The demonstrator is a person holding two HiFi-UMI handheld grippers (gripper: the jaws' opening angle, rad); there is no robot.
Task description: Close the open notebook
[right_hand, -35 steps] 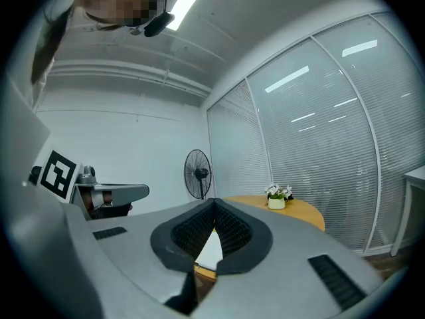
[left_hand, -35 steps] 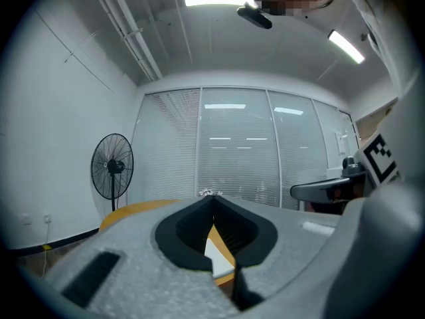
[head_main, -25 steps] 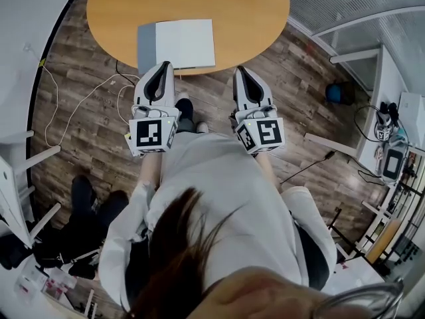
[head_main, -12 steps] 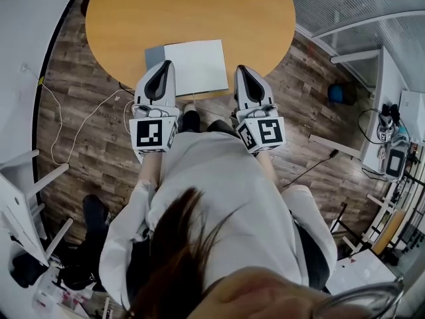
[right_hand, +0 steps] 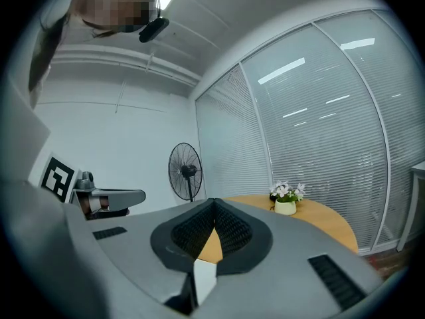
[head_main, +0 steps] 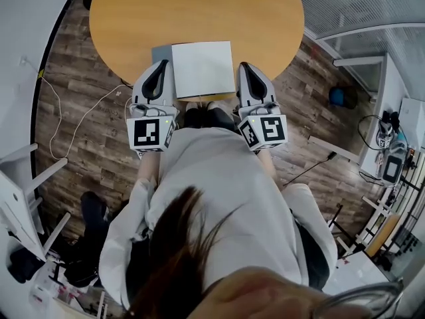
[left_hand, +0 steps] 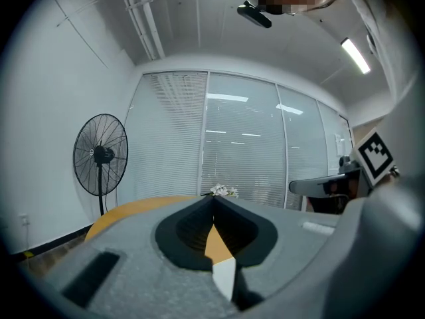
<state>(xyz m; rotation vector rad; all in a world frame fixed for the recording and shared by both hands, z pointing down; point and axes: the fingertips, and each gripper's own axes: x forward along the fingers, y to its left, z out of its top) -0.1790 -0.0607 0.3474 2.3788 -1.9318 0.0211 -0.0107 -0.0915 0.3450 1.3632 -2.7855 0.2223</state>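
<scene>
The notebook point(head_main: 202, 68) lies open at the table's point(head_main: 199, 12) near edge, a white page face up and a grey cover strip along its left. At that same edge the left gripper point(head_main: 163, 64) and right gripper point(head_main: 243, 66) point level, jaws together, holding nothing.

The table point(head_main: 133, 18) is seen steeply from overhead in the head view; from its near edge it is viewed level in both gripper views, the fan point(left_hand: 99, 155) shared.

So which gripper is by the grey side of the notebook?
The left gripper: its tip is at the grey part of the notebook, while the right gripper is beside the white page.
</scene>
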